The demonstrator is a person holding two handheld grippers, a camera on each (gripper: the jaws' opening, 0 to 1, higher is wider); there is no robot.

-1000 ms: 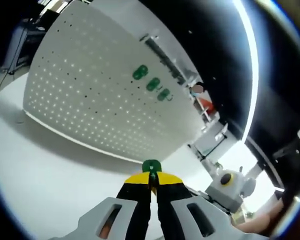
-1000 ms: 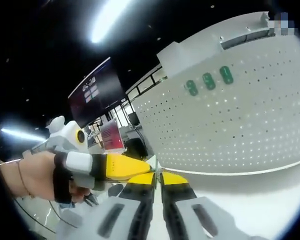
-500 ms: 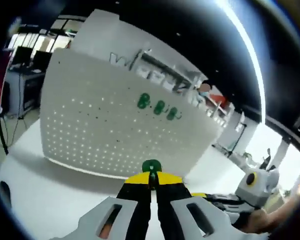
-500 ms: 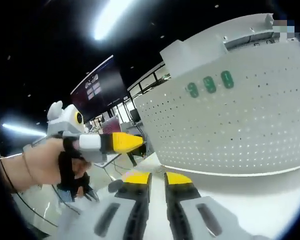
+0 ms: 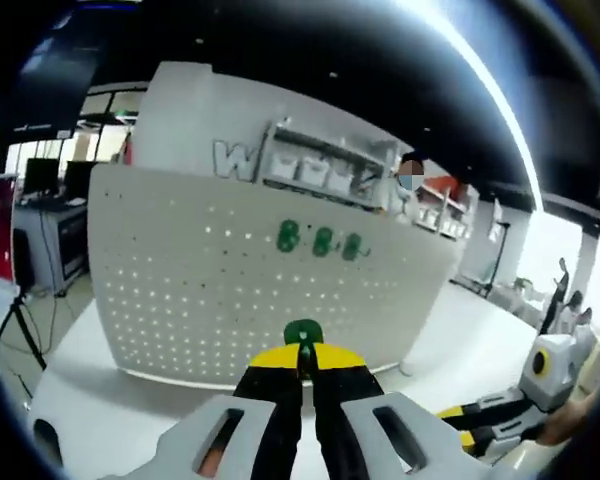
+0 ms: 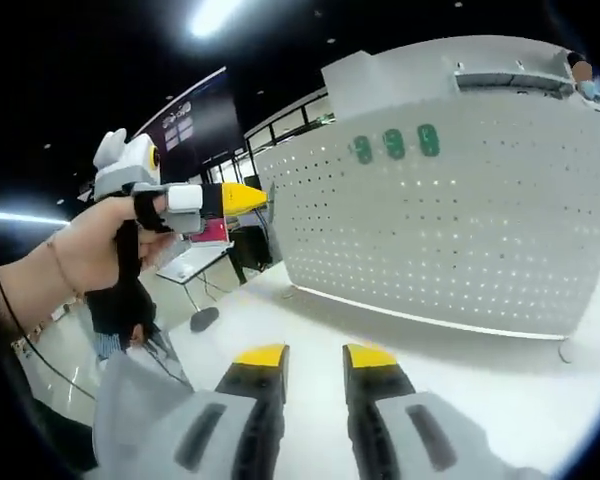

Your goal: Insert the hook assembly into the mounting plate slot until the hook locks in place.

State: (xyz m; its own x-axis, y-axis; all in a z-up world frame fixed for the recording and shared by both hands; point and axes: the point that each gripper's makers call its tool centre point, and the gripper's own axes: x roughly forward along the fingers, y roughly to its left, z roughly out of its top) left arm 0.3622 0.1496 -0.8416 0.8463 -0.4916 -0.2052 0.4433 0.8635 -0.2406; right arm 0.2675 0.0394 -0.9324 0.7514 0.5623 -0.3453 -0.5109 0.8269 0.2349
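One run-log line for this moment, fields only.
left tool: shut on green plastic hook | right tool: open, holds nothing | white perforated mounting board: upright on white table, three green hooks already mounted | insertion: not yet

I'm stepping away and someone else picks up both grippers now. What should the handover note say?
Left gripper: shut on a green hook, held up in front of the pegboard, apart from it.
Right gripper: open, empty, over the white table.
Board: upright on the table, three green hooks already mounted in a row near its top.
Done: hook picked up and pointed at the board.
Left: bring the hook to the board, push it into a slot until it locks, and keep the board and hooks in view.
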